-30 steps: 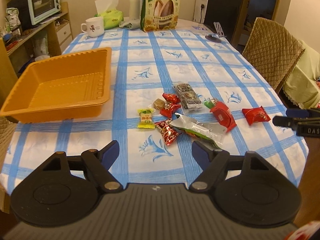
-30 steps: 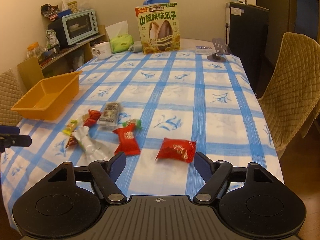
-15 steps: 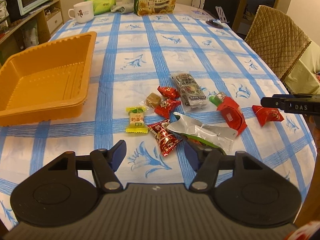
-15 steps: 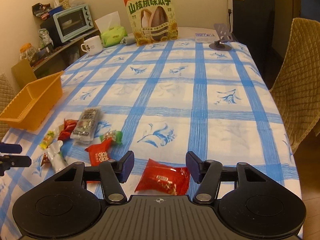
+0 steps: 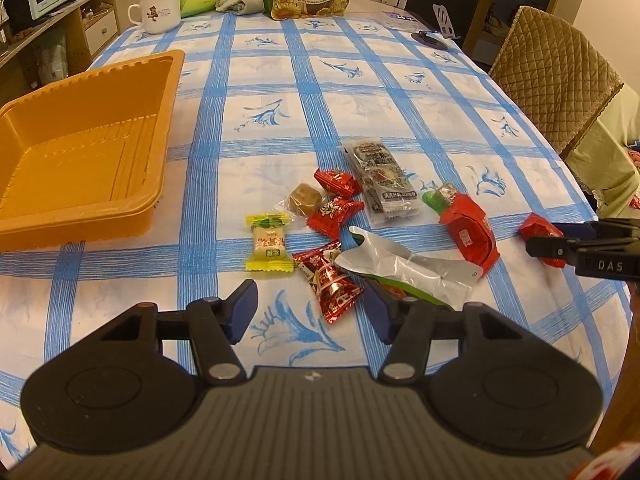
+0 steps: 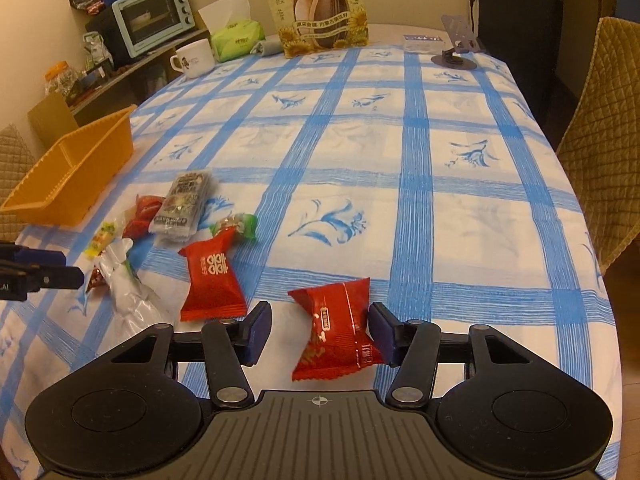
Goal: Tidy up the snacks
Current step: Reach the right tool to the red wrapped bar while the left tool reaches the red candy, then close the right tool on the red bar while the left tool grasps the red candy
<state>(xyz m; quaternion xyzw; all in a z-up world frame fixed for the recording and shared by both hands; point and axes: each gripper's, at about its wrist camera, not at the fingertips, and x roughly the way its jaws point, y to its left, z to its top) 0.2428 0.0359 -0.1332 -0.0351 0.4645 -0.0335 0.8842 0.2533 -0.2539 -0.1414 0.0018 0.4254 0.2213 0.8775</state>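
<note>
Several wrapped snacks lie on the blue-checked tablecloth. My left gripper (image 5: pixel 312 312) is open, its jaws either side of a small red foil candy (image 5: pixel 332 286), with a silver-green wrapper (image 5: pixel 404 268) touching its right finger. A yellow candy (image 5: pixel 269 244), a dark packet (image 5: pixel 382 180) and a red packet (image 5: pixel 470 232) lie beyond. My right gripper (image 6: pixel 320 334) is open around a red snack packet (image 6: pixel 336 332), not closed on it. A second red packet (image 6: pixel 212 276) lies to its left. The orange tray (image 5: pixel 80 152) sits empty at the left.
A sunflower-seed bag (image 6: pixel 318 4), a mug (image 6: pixel 194 58), a tissue pack (image 6: pixel 236 36) and a phone stand (image 6: pixel 456 48) stand at the table's far end. A padded chair (image 6: pixel 608 128) is at the right. A shelf with a toaster oven (image 6: pixel 154 18) is at the left.
Both grippers have moved forward and down over the table. The left now brackets the red foil candy; the right now brackets the red snack packet. Both jaws stay open.
</note>
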